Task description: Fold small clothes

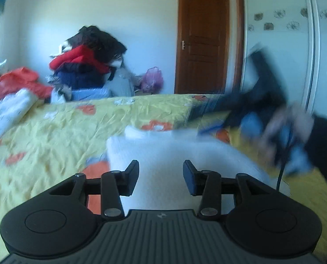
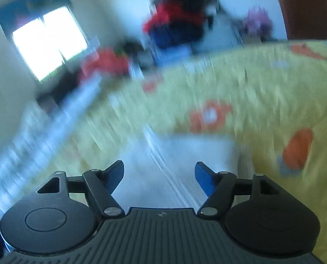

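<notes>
A white folded cloth (image 1: 163, 151) lies on the yellow flowered bedspread (image 1: 53, 132), just ahead of my left gripper (image 1: 161, 176), which is open and empty above it. In the left wrist view the right gripper shows as a dark blur held by a hand (image 1: 282, 129) at the right, over the bed. In the right wrist view the same white cloth (image 2: 185, 165) lies ahead of my right gripper (image 2: 160, 176), which is open and empty. That view is heavily motion-blurred.
A tall pile of red, black and blue clothes (image 1: 86, 66) stands at the far side of the bed. Orange-red fabric (image 1: 20, 81) and a white striped cloth (image 1: 7, 118) lie at the left. A brown door (image 1: 203, 44) and a white wardrobe (image 1: 284, 44) stand behind.
</notes>
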### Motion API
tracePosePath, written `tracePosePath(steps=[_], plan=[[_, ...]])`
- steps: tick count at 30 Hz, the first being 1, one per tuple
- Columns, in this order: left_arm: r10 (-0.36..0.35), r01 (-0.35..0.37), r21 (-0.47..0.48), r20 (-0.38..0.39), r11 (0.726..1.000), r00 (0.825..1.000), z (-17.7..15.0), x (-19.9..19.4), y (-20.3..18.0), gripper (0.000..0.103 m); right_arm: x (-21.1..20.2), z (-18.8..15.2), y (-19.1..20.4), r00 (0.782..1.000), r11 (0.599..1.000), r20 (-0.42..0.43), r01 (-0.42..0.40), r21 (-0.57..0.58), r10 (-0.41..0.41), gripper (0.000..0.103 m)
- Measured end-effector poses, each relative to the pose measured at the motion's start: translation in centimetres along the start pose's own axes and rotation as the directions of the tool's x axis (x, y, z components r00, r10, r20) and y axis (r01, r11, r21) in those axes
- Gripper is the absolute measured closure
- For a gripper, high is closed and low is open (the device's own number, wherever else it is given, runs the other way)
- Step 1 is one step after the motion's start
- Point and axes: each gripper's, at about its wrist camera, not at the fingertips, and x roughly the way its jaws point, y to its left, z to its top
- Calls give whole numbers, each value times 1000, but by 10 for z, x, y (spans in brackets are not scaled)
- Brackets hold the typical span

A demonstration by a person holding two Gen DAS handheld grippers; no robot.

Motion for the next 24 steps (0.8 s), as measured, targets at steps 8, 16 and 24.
tracePosePath(steps=[8,16,24], plan=[[23,-21,14,-99,1000,995,-3,41,-19,43,-5,-1,7,990,989,21,143,-40,-142,40],[102,-91,85,-136,992,985,-27,59,-28,0,8,-18,1,993,991,10,121,-57,-121,39],[195,-194,32,-47,981,980,-46,-26,-7,1,-109,-78,6,978,999,201,46,28,-51,16]])
